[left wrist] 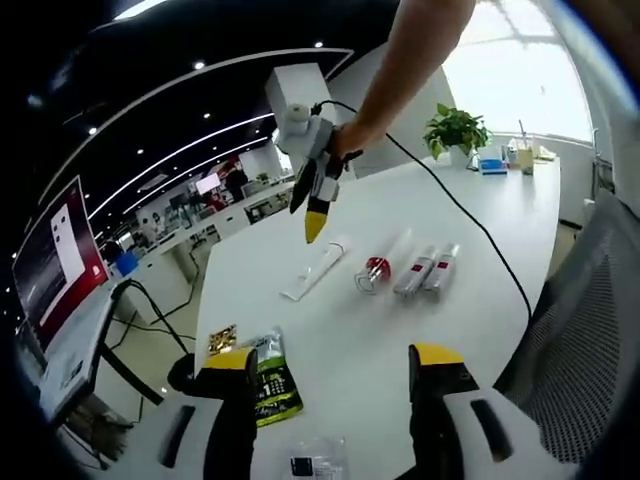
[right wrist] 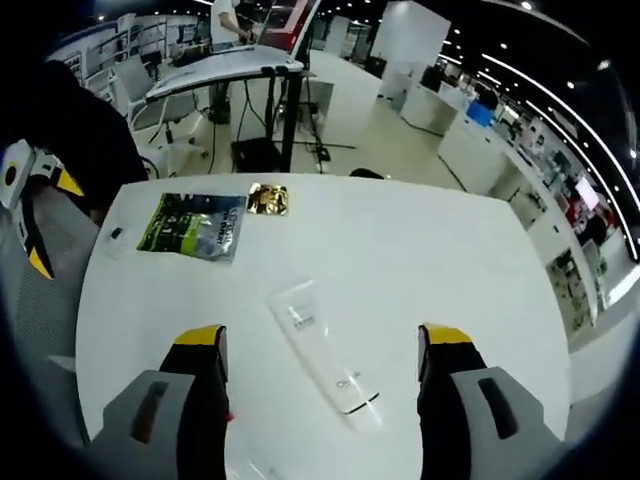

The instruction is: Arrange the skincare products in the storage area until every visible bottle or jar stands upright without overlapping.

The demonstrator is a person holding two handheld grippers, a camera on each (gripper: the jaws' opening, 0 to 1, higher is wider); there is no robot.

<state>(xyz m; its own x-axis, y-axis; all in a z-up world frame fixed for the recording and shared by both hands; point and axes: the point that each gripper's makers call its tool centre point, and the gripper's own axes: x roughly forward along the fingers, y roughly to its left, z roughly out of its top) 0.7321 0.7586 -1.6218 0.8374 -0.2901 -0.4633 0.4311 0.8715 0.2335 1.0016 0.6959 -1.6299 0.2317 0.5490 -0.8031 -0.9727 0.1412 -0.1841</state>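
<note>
On the white table [left wrist: 480, 210] the products all lie flat. In the left gripper view a white tube [left wrist: 318, 268] lies beside a clear bottle with a red cap [left wrist: 378, 268] and two small red-banded tubes [left wrist: 415, 273] [left wrist: 441, 270]. My left gripper [left wrist: 332, 356] is open and empty near the table's edge, short of them. A person's arm holds my right gripper [left wrist: 315, 215] above the white tube. In the right gripper view the right gripper [right wrist: 322, 340] is open over the white tube [right wrist: 322, 357], not touching it. The left gripper [right wrist: 52, 222] shows at the left edge.
A green sachet [left wrist: 270, 378] [right wrist: 193, 226], a gold sachet [left wrist: 222, 338] [right wrist: 268, 197] and a clear packet [left wrist: 315, 458] lie near the table's edge. A black cable [left wrist: 470, 215] crosses the table. A potted plant [left wrist: 455, 130] stands far off; a mesh chair [left wrist: 580, 330] is beside the table.
</note>
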